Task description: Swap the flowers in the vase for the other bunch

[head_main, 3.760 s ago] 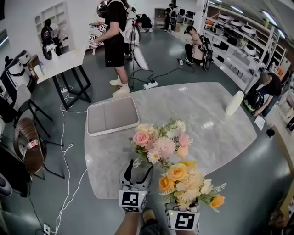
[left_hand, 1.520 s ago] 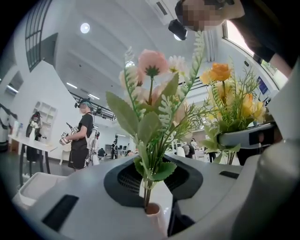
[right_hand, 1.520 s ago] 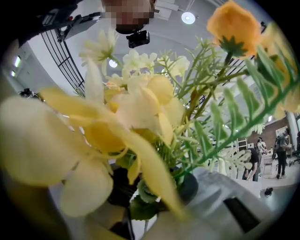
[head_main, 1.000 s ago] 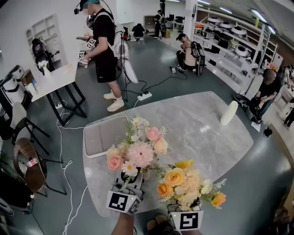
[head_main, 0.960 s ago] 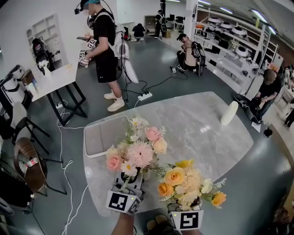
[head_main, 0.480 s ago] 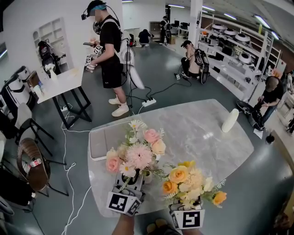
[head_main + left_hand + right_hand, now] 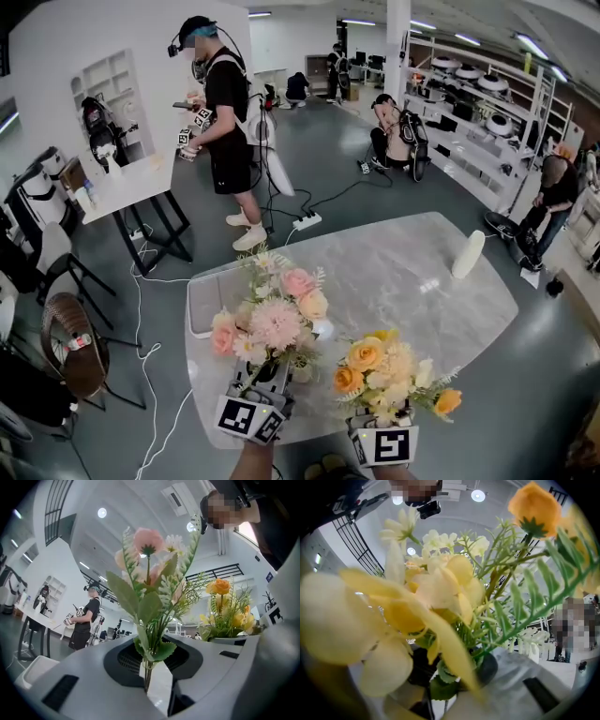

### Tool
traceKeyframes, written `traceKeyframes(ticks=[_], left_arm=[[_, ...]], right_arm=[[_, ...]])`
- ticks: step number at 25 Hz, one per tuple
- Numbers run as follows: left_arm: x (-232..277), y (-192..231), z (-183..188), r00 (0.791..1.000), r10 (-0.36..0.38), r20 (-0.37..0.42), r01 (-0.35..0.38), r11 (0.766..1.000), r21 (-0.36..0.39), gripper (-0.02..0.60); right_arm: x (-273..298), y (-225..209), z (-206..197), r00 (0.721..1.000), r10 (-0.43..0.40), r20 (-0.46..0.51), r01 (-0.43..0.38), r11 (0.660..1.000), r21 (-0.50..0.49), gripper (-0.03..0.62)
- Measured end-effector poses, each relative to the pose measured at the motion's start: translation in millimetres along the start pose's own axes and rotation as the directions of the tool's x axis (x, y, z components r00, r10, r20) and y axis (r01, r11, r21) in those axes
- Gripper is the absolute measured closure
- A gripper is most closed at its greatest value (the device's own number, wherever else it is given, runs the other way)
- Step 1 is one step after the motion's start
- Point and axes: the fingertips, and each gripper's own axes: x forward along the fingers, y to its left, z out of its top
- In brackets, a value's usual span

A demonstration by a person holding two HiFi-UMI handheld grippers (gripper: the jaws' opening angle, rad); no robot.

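Two bunches of artificial flowers are held upright over the near edge of the marble table (image 7: 394,281). My left gripper (image 7: 265,375) is shut on the stems of the pink and white bunch (image 7: 267,314). In the left gripper view the thin green stems (image 7: 148,677) run down between the jaws. My right gripper (image 7: 380,414) is shut on the stems of the yellow and orange bunch (image 7: 389,367), whose blooms (image 7: 440,592) fill the right gripper view. The white vase (image 7: 468,255) stands at the table's far right, with no flowers showing in it.
A grey tray (image 7: 200,298) lies on the table's left part, half hidden by the pink bunch. Beyond the table stands a person (image 7: 225,112) with grippers, and cables and a power strip (image 7: 307,221) lie on the floor. Chairs (image 7: 70,342) are at the left, shelves and people at the right.
The pink bunch has come back from out over the table toward me and has risen a little in the left gripper. The yellow bunch has stayed in place.
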Motion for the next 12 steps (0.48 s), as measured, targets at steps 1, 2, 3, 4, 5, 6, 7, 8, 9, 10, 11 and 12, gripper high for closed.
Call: traceKeyframes(ticks=[1,2,3,4,5,6,7,8,9,10,11,12], left_arm=[[0,0,2,1.000,-0.002,0.002,0.002,1.000,0.001,0.477],[1,-1,4,1.000,-0.004,0.003,0.004,1.000,0.001,0.477],[1,-1,6,1.000,-0.007,0.003,0.007,1.000,0.000,0.477],[0,-1,8,1.000,-0.010,0.003,0.010,1.000,0.000,0.477],[0,-2,10,1.000,-0.013,0.002,0.013,1.000,0.001,0.477],[-1,-2,11,1.000,-0.014,0.000,0.014,1.000,0.003,0.477],[-2,-2,12,1.000,-0.013,-0.001,0.013,1.000,0.005,0.477],[-2,-2,12,1.000,-0.011,-0.001,0.011,1.000,0.007,0.477],[-3,-1,13,1.000,-0.007,0.001,0.007,1.000,0.010,0.477],[-4,0,15,1.000,-0.003,0.004,0.003,1.000,0.012,0.477],[-4,1,17,1.000,0.001,0.007,-0.001,1.000,0.015,0.477],[-5,3,18,1.000,0.007,0.010,-0.007,1.000,0.017,0.477]], right_arm=[[1,0,1,1.000,0.001,0.005,-0.001,1.000,-0.001,0.513],[2,0,3,1.000,0.004,0.011,-0.004,1.000,-0.003,0.513],[3,0,4,1.000,0.005,0.015,-0.005,1.000,-0.004,0.513],[4,0,5,1.000,0.006,0.017,-0.006,1.000,-0.002,0.513],[5,1,6,1.000,0.007,0.017,-0.007,1.000,-0.001,0.513],[6,1,7,1.000,0.008,0.018,-0.008,1.000,0.001,0.513],[6,2,7,1.000,0.011,0.020,-0.011,1.000,0.002,0.513],[7,2,8,1.000,0.014,0.022,-0.014,1.000,0.003,0.513],[8,2,8,1.000,0.019,0.024,-0.019,1.000,0.004,0.513],[10,3,9,0.999,0.023,0.025,-0.023,1.000,0.004,0.513],[12,4,10,0.999,0.028,0.024,-0.028,1.000,0.006,0.513],[14,5,11,0.999,0.032,0.025,-0.032,0.999,0.009,0.513]])
